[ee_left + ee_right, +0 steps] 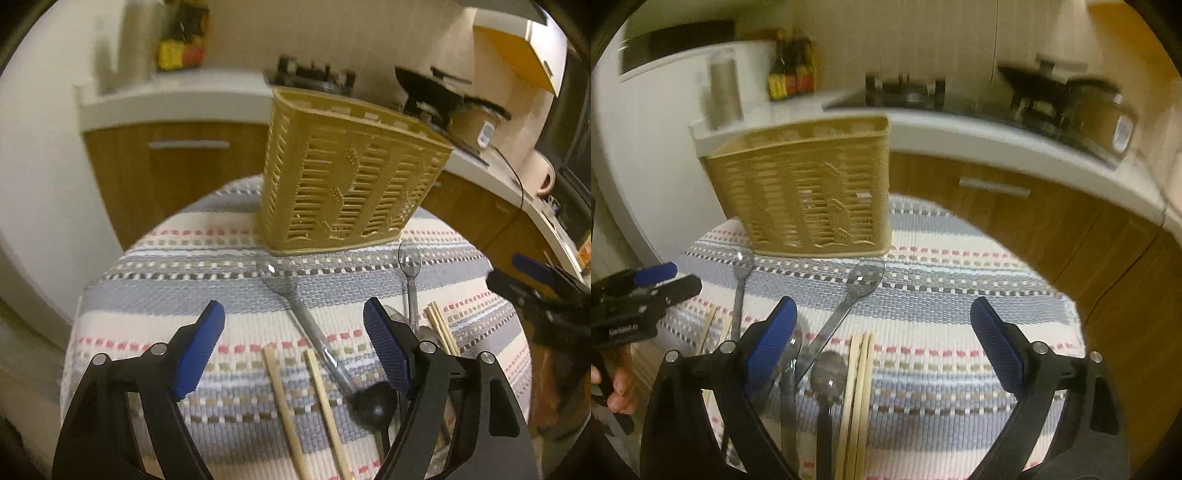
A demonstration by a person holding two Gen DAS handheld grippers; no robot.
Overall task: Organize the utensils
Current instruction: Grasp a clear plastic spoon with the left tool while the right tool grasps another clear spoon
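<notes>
We have not picked up anything yet.

Our left gripper (293,345) is spread wide and holds nothing. The clear spoon (306,325) lies right between its fingers, handle toward us, bowl pointing ahead at the tan basket (351,177). Our right gripper (882,350) is spread wide and empty too, with the chopsticks (858,387) lying lengthwise below it.

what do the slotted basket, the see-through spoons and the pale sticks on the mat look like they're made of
Tan slotted utensil basket: likely moulded plastic, with even slats and a slight sheen.
Clear grey spoons: probably transparent plastic; the striped mat shows through them and their bowls glint.
Pale square chopsticks: apparently wood or bamboo, with a matte finish.
</notes>
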